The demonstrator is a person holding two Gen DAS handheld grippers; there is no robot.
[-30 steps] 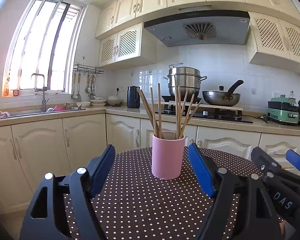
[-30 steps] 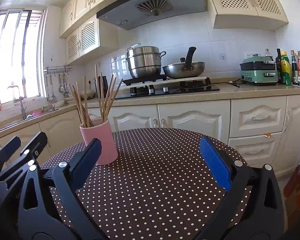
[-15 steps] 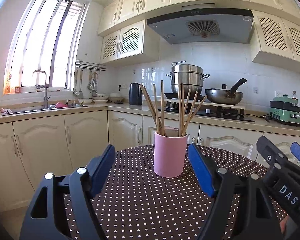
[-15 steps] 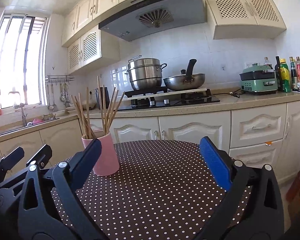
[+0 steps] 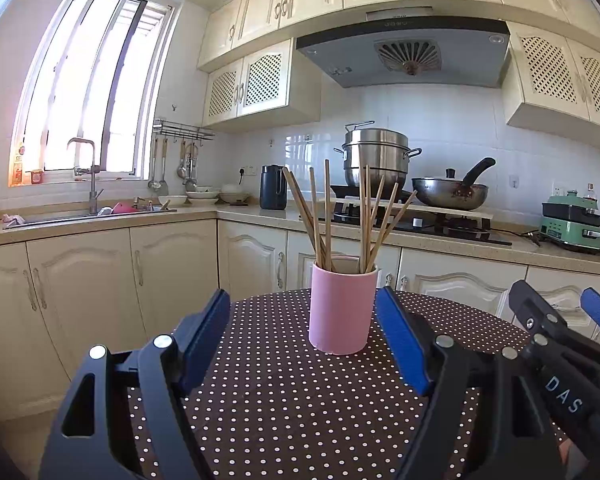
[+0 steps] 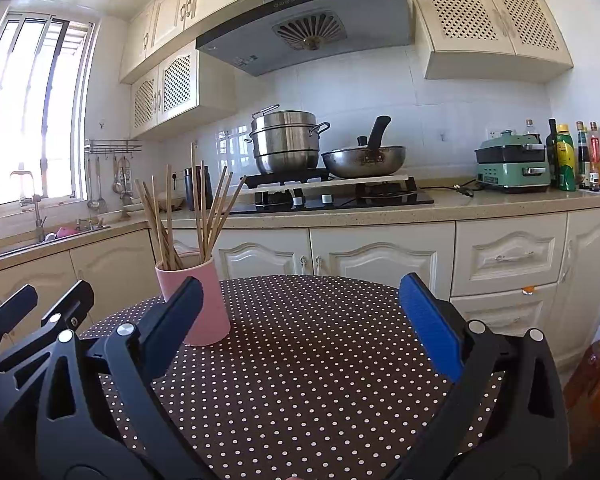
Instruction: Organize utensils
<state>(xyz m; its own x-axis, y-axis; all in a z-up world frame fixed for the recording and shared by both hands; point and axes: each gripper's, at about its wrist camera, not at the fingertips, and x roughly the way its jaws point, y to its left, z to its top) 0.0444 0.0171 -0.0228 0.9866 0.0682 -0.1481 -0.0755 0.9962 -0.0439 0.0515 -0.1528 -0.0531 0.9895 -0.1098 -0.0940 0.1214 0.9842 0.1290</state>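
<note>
A pink cup (image 5: 340, 312) holding several wooden chopsticks (image 5: 327, 216) stands upright on a round brown polka-dot table (image 5: 280, 400). My left gripper (image 5: 304, 304) is open, its blue pads either side of the cup's near face but short of it, touching nothing. The right gripper (image 5: 560, 320) shows at the right edge there. In the right wrist view my right gripper (image 6: 300, 284) is open over bare tablecloth (image 6: 320, 360). The cup (image 6: 214, 312) with the chopsticks (image 6: 196, 200) is left of it, partly behind its left finger. The left gripper (image 6: 40, 300) sits at far left.
Behind the table runs a kitchen counter (image 6: 380, 208) with a hob, a steamer pot (image 6: 286, 140), a wok (image 6: 364, 160), a green appliance (image 6: 512, 168) and bottles. A sink (image 5: 88, 216) lies under the window at left. An orange bottle (image 6: 592, 368) stands on the floor at right.
</note>
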